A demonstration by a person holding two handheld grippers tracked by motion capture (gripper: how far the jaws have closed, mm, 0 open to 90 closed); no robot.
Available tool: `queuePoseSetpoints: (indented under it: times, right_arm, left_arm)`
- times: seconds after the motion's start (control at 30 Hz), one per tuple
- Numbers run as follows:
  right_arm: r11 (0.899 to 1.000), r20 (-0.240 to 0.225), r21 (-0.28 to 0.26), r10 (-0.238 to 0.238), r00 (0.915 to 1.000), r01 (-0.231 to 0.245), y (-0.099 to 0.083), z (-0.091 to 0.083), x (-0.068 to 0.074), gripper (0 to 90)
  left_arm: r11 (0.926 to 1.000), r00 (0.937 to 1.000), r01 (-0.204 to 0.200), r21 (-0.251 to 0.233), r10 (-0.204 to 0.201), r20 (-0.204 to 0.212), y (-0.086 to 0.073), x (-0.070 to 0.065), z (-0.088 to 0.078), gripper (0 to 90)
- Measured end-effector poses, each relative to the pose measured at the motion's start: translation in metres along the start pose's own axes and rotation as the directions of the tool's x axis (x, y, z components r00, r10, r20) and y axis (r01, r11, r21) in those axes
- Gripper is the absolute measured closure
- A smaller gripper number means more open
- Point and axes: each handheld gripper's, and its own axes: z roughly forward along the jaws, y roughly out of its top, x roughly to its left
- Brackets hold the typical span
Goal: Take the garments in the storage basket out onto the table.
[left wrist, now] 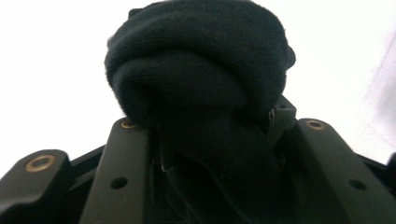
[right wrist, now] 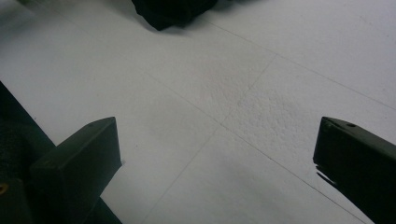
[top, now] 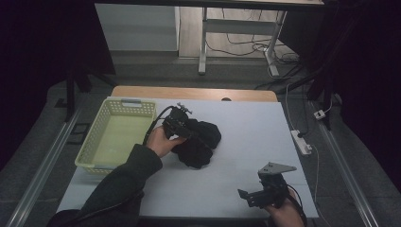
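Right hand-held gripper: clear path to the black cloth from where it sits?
Probably yes. The right hand-held gripper has its jaws wide open over bare white table, nothing between it and the black cloth. But the left hand-held gripper is already clamped on that cloth, so the near edge is the free side.

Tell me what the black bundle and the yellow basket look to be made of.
Black bundle: soft knitted fabric, matte and fuzzy, likely wool or fleece; it folds into rounded rolls. Yellow basket: seemingly moulded plastic, pale and slightly glossy; its walls form a regular lattice of small openings beneath a stiff rim.
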Motion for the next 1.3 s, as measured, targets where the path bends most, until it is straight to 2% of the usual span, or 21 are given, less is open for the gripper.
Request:
queuePoseSetpoints:
  times: [0.03,0.23,0.27,0.43,0.53,0.7,0.87,1.17,1.3]
  right_arm:
    - [1.000,0.001,0.000,0.000,1.0000,0.000,0.000,0.000,0.000,0.6]
    - [1.000,0.005,0.002,-0.003,1.0000,0.003,0.000,0.000,0.000,0.6]
    - [1.000,0.005,0.002,-0.003,1.0000,0.003,0.000,0.000,0.000,0.6]
    - [1.000,0.004,0.005,-0.007,1.0000,0.007,0.000,0.000,0.000,0.6]
    - [1.000,0.003,0.004,-0.007,1.0000,0.007,0.000,0.000,0.000,0.6]
    - [1.000,0.002,0.004,-0.007,1.0000,0.007,0.000,0.001,0.001,0.6]
    - [1.000,0.004,0.006,-0.009,1.0000,0.009,0.000,0.001,0.001,0.6]
    - [1.000,0.003,0.006,-0.008,1.0000,0.008,0.000,0.001,0.001,0.6]
    - [1.000,0.003,0.006,-0.008,1.0000,0.008,0.000,0.001,0.001,0.6]
  left_arm:
    - [1.0000,1.0000,0.000,0.000,0.000,0.000,0.000,0.000,0.000,56.9]
    - [0.9999,1.0000,0.004,0.016,-0.004,-0.006,-0.011,-0.001,0.024,54.9]
    - [0.9997,0.9999,-0.011,0.021,0.011,-0.007,-0.012,0.000,0.026,54.7]
    - [0.9992,0.9995,-0.026,0.028,0.027,-0.015,-0.016,-0.002,0.036,51.9]
    - [0.9982,0.9981,-0.055,0.024,0.055,-0.026,-0.019,-0.003,0.042,49.0]
    - [0.9984,0.9979,-0.054,0.018,0.054,-0.035,-0.020,-0.003,0.043,41.6]
    - [0.9995,0.9992,-0.030,0.004,0.030,-0.027,-0.019,0.000,0.042,30.5]
    - [0.9997,0.9988,-0.021,0.012,0.021,-0.043,-0.018,0.000,0.036,15.4]
    - [0.9993,0.9996,-0.017,-0.033,0.016,-0.023,-0.018,0.001,0.028,7.3]
